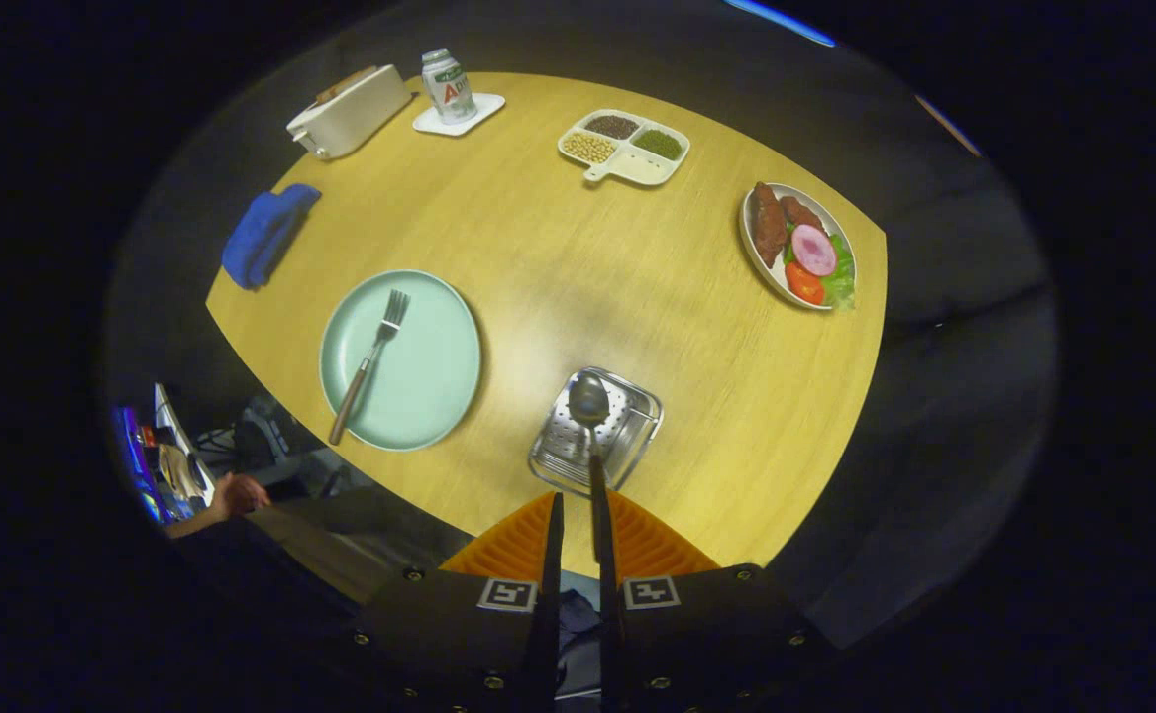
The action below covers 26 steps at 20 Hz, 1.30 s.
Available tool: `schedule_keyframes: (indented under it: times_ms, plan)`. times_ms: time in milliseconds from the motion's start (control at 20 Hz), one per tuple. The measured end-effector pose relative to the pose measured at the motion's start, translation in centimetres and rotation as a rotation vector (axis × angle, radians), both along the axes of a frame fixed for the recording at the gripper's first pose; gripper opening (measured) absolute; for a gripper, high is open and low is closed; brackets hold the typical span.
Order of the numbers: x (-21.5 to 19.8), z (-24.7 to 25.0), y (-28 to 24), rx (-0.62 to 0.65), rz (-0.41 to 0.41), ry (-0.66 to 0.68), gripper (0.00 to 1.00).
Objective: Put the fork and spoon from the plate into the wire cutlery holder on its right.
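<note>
- gripper (578,505), orange fingers (513,543) drawn close together with only a narrow slot between; the dark handle of the spoon (589,404) runs up through that slot, so both fingers look pressed on it.
- spoon bowl, shiny metal, hangs just ahead of the fingertips, directly over the wire cutlery holder (637,431); cannot tell whether the bowl touches the holder or hovers above it.
- holder: square metal basket with a perforated base, on the wooden table (558,267) near its closest edge.
- left of the holder, well apart: pale green plate (434,371). fork (371,358) lies on it, tines pointing away, brown handle reaching over the near rim.
- lower left of the holder, off the table: a person's hand (236,495) and a dark sleeve.
- beyond the plate, at the table's left edge: folded blue cloth (265,235).
- far right of the holder: white dish of food (800,248), meat, tomato, lettuce, a pink slice.
- far beyond the holder: divided tray (627,149) with three kinds of beans.
- farthest, far-left of the holder: can (447,86) on a white coaster, white toaster (350,111) beside it.
</note>
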State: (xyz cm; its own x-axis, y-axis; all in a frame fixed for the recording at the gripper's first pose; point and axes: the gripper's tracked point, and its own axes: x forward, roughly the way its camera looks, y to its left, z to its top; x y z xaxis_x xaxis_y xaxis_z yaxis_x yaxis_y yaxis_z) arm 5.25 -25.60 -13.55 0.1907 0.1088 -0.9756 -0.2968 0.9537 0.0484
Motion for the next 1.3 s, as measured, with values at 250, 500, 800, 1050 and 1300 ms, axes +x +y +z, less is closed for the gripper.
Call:
schedule_keyframes:
  times_ms: [250, 500, 800, 1050, 1300]
  plan:
    - [-2.4, -1.3, 7.1, 0.175, -0.069, 0.024, 0.18]
    - [-3.8, -3.6, 12.1, 0.220, -0.054, 0.055, 0.18]
    - [-3.5, -5.8, 17.0, 0.227, 0.008, 0.069, 0.18]
    - [-2.9, -8.8, 20.4, 0.262, -0.049, 0.130, 0.18]
    - [-2.8, -11.8, 22.0, 0.250, -0.083, 0.173, 0.26]
